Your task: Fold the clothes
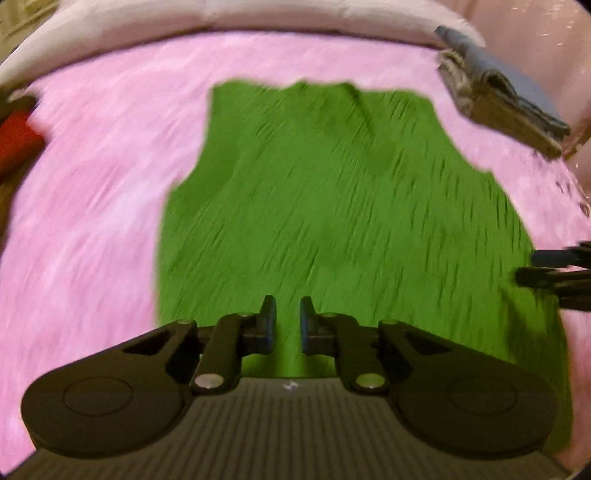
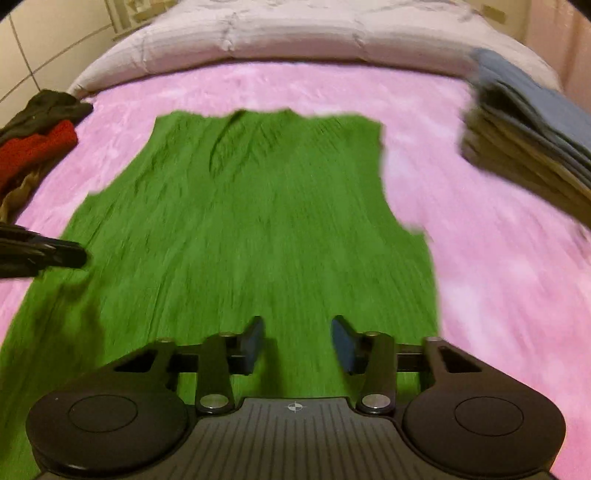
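Far left on the pink blanket (image 2: 480,266) we see a small heap of unfolded clothes (image 2: 33,147), red and dark pieces bundled together, near the bed's edge.

Moving right, our left gripper (image 1: 288,319) hangs over the near part of the green garment (image 1: 332,206). Its jaws stand a narrow gap apart with only bare cloth showing through the gap; nothing is pinched between the pads.

The garment itself lies spread flat in the middle of the blanket, sleeveless, with its neckline at the far end and its hem toward us. The surface is finely crinkled, and a shallow crease runs down from the neck. We judge it light, thin and limp: it should drape and slide easily over the fuzzy blanket, so a single pinch would let the rest sag. Taking it at the two near hem corners, or at the shoulder edges, looks like the soundest hold.

Further right, our right gripper (image 2: 297,341) hovers over the same near edge, jaws partly open, empty.

At the far right, a stack of folded clothes (image 2: 532,155), blue on top of olive, sits well apart from the garment, beside a pale quilt (image 2: 295,33).
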